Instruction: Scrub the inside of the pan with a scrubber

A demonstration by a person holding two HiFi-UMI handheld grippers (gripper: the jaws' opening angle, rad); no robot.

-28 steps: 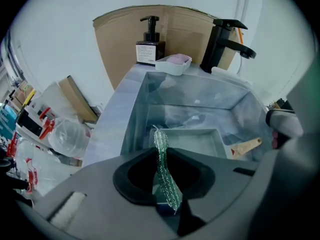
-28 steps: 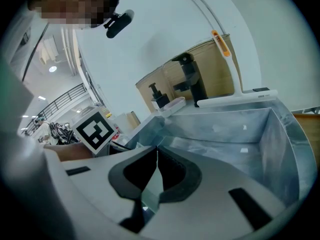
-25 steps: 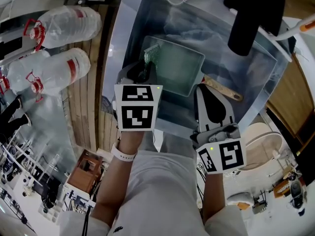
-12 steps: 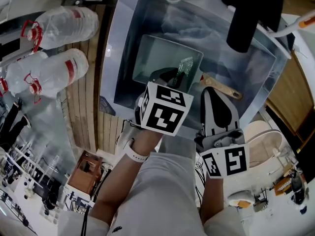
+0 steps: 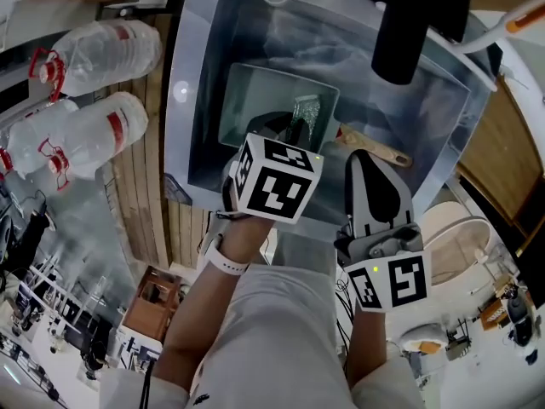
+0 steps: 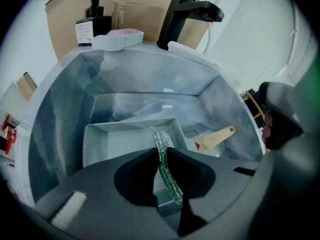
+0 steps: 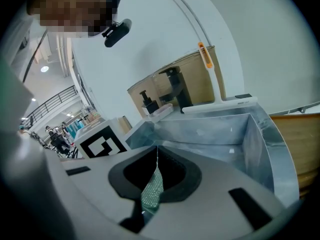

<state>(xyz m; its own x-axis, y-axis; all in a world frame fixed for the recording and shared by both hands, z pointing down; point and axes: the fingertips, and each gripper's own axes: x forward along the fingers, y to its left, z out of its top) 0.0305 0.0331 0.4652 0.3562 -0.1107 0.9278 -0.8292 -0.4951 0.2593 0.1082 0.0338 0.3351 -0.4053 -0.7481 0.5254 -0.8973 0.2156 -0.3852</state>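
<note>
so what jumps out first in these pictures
A sparkly green scrubber, pinched in the left gripper whose jaws have just eased open a little, stands over the grey pan in the steel sink. The right gripper, by the sink's near edge, is shut on a similar green strip.

two grippers [image 6: 162,151] [image 7: 156,154] out there, two green scrubbers [image 6: 166,170] [image 7: 151,191], two big plastic bottles [image 5: 111,51] [image 5: 85,139], then just one sink [image 5: 426,122], one pan [image 5: 255,100], one tap [image 6: 187,9] and one soap bottle [image 6: 92,26].
</note>
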